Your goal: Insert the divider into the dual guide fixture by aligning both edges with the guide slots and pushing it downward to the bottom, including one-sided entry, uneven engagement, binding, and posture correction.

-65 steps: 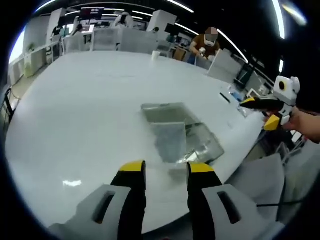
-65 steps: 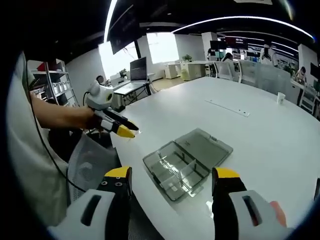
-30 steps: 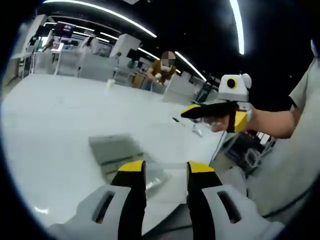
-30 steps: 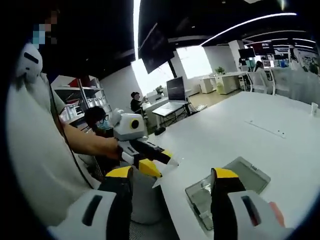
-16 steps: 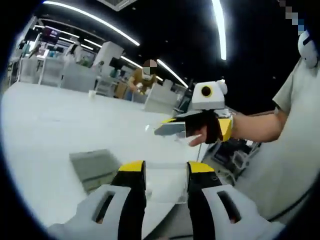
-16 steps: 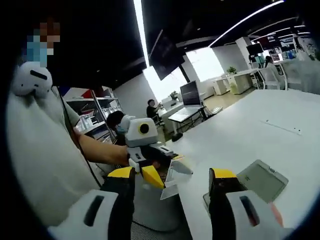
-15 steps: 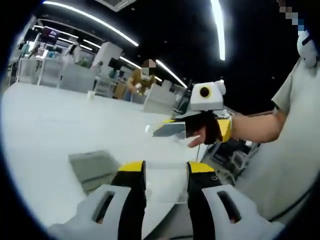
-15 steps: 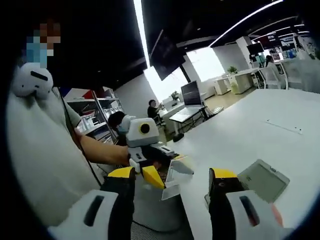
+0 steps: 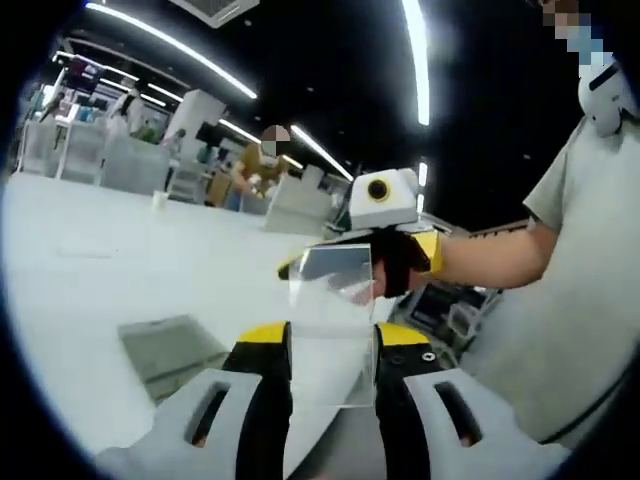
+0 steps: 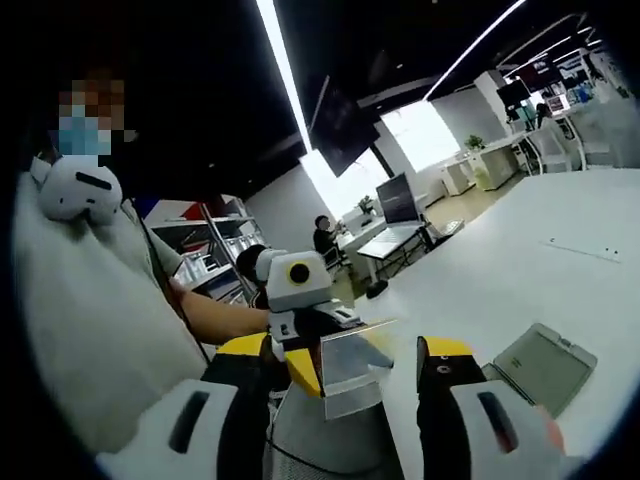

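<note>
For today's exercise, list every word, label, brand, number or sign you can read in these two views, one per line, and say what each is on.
None can be read.
Dark hanging screen: no legible text.
Distant screens: coloured, too small and blurred to read.
Clear divider in the left tool: no print on it.
Grey box on the white table: no label that shows.

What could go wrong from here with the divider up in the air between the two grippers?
1. The clear divider sits between the left gripper and the right gripper, well above the table. A mistimed handover could drop it.
2. The right gripper's jaws look wide apart around the divider, so its hold may be loose or off-centre.
3. The box lies off to the side, so the divider may reach the slots tilted and bind.
</note>
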Demonstrator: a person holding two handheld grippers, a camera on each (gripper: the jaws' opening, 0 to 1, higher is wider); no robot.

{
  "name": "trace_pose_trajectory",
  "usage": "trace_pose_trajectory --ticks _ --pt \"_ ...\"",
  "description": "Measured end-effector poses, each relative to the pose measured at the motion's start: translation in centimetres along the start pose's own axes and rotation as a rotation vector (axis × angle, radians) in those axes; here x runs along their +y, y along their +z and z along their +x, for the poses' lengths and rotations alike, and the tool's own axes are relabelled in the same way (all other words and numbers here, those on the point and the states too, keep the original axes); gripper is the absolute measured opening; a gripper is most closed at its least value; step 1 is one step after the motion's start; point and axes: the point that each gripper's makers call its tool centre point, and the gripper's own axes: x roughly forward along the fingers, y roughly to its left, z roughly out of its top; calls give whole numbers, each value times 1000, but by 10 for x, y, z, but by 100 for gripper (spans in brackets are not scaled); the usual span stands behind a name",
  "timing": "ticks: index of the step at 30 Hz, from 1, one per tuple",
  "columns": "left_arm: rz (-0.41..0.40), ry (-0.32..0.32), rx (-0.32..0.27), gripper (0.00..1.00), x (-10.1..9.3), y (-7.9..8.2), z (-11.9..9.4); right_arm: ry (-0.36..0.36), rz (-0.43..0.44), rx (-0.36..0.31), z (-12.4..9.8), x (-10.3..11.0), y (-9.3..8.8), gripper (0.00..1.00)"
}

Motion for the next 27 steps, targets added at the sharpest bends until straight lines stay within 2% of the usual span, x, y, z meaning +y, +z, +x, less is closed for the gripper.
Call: trace_pose_trajectory --ticks 7,14,27 --pt "5 -25 -6 28 -4 4 3 43 18 1 2 7 1 54" --pt "3 -43 -7 28 -6 4 5 68 37 -19 1 9 2 46" --pt "-16 -69 -18 28 -9 2 6 74 70 -31 0 5 1 38"
